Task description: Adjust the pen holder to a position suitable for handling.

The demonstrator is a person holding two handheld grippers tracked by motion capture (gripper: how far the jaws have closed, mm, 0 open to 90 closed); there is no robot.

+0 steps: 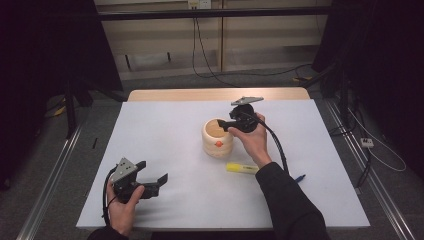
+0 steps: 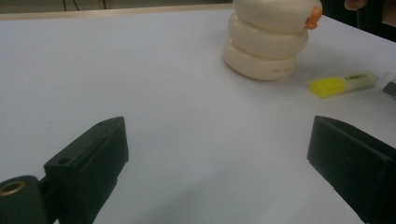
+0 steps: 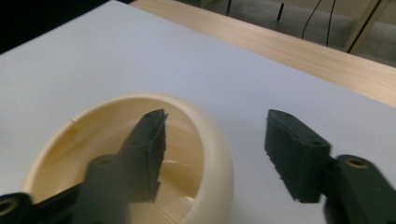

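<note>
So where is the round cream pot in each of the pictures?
High view: the cream pot stands mid-table, under the right gripper.
Left gripper view: pot at top, right of centre, beside the yellow marker.
Right gripper view: pot's rim at bottom left, one jaw over its hollow.
Shared landmark: the white table.

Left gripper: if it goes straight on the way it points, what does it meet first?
Probably the cream, ring-stacked pot. The open left gripper has bare white table before it; the yellow highlighter seems just off-line.
</note>
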